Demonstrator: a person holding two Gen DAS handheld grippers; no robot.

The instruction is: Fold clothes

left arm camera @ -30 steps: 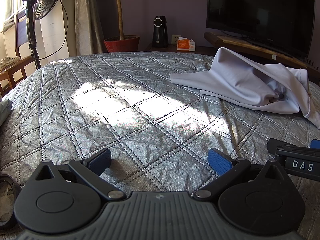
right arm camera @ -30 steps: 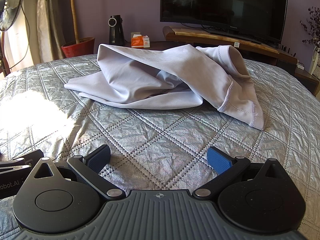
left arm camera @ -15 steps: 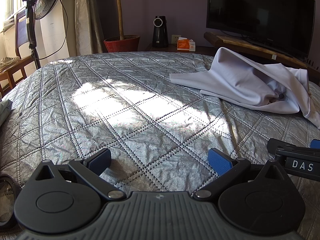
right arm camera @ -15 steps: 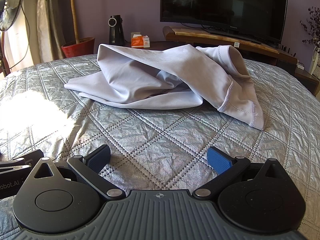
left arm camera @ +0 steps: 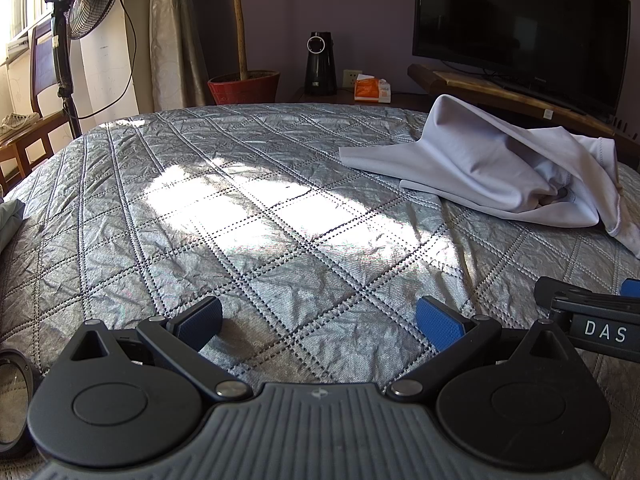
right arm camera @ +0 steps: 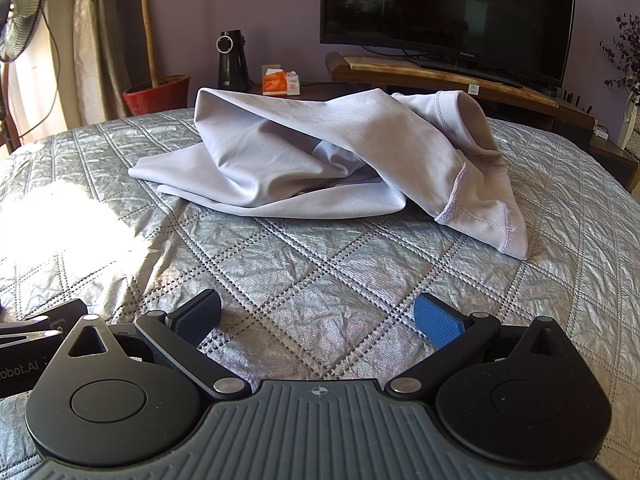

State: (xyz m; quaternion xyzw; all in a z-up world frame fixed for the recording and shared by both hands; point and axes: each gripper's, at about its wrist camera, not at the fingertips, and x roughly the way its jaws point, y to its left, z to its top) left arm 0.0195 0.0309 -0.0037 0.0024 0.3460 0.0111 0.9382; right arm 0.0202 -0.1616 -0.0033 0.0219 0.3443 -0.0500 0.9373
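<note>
A crumpled pale lilac garment (right arm camera: 320, 160) lies in a heap on the silver quilted bed (right arm camera: 320, 272), ahead of my right gripper; it also shows at the far right in the left wrist view (left arm camera: 500, 168). My left gripper (left arm camera: 319, 322) is open and empty, low over the quilt, well left of the garment. My right gripper (right arm camera: 318, 320) is open and empty, a short way in front of the garment. The right gripper's body shows at the right edge of the left wrist view (left arm camera: 592, 320).
Beyond the bed stand a TV (right arm camera: 448, 16) on a wooden stand, a red plant pot (right arm camera: 156, 94), a black appliance (right arm camera: 232, 60) and a tissue box (right arm camera: 280, 82). A standing fan (left arm camera: 68, 28) and a chair are at the left. A pale cloth (left arm camera: 8, 220) lies at the bed's left edge.
</note>
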